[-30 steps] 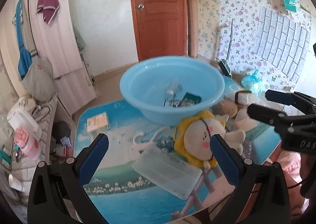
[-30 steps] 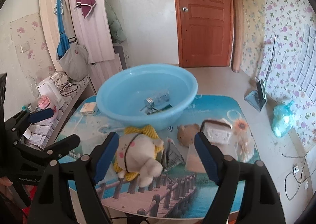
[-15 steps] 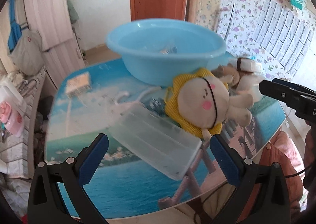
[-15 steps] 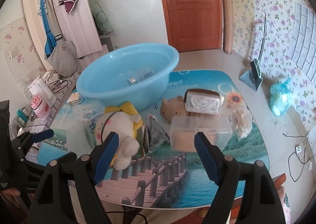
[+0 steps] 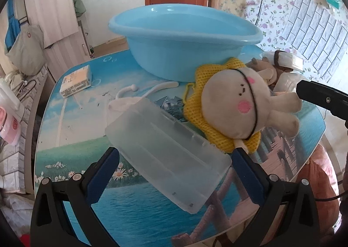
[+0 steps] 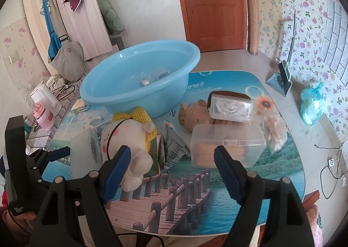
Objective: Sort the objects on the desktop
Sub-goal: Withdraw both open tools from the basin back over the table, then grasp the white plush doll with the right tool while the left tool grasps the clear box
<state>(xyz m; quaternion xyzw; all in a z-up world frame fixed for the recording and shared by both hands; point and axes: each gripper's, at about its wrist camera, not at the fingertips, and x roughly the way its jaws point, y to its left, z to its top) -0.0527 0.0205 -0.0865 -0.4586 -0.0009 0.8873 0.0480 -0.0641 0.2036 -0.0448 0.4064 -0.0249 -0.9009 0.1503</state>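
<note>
Your left claw [image 5: 174, 173] was spread wide, one finger either side of the near end of the clear box [image 5: 167, 153], not pinching it; both pads stood just off its walls. That box lay tilted across the tabletop [image 5: 71, 138], one long edge toward the plush [image 5: 237, 103], so you lined the claw up over its narrow width, probably because the long side wouldn't fit between the fingers. The plush sat touching the box's far corner, with its yellow knit collar under it, so a clean lift needed the box pulled clear of it.

Your right claw [image 6: 171, 170] was also spread and empty, hovering low over the near tabletop edge, between the plush [image 6: 124, 138] and the toothpick box [image 6: 226, 144]. Judging by aim, it sat closer to the plush's legs, ready for either.

The basin [image 6: 139, 79] stood at the back, a few small items already in it, so it looked like the sort target; loose things lay crowded in front of it. A brown bear [image 6: 193, 114] was wedged under the swab box [image 6: 230, 105]; folded paper [image 6: 171, 144] lay between plush and toothpick box. A small pack [image 5: 76, 81] sat apart at the far left
</note>
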